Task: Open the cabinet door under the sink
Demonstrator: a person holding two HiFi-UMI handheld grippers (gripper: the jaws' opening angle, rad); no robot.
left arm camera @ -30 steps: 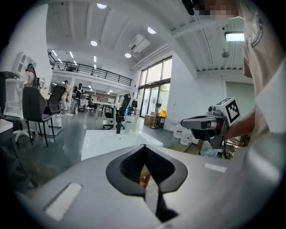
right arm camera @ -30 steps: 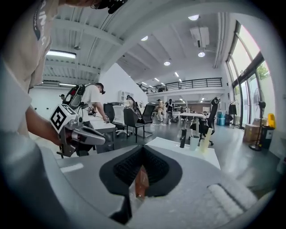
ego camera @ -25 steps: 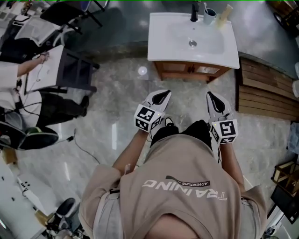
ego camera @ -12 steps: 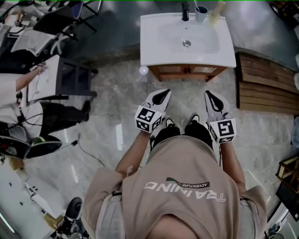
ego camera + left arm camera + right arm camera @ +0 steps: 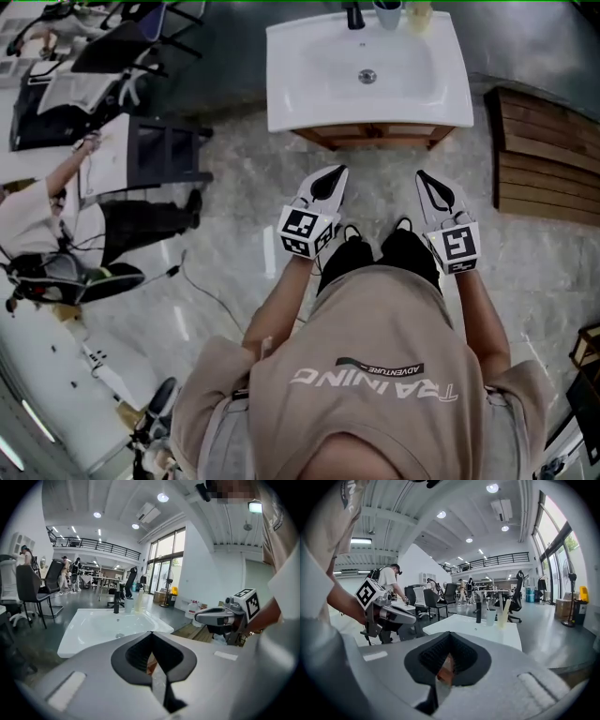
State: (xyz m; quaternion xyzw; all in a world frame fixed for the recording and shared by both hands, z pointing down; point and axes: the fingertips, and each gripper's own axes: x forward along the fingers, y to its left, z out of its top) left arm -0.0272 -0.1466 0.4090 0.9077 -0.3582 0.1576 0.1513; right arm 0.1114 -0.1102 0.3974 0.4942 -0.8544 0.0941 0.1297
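We are holding the left gripper (image 5: 328, 178) and right gripper (image 5: 429, 183) pressed together, empty; the cabinet (image 5: 370, 137) is lying straight ahead, equally near both.

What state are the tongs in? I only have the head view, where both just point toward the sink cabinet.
Observer: The left gripper view shows the left tongs shut, tips together, nothing held.
Operator: And the right?
Observer: The right gripper view shows the right tongs shut and empty too.
Operator: My view crops the back edge of the sink. What stands there?
Observer: A black tap, a cup and a tall pale container, in a row.
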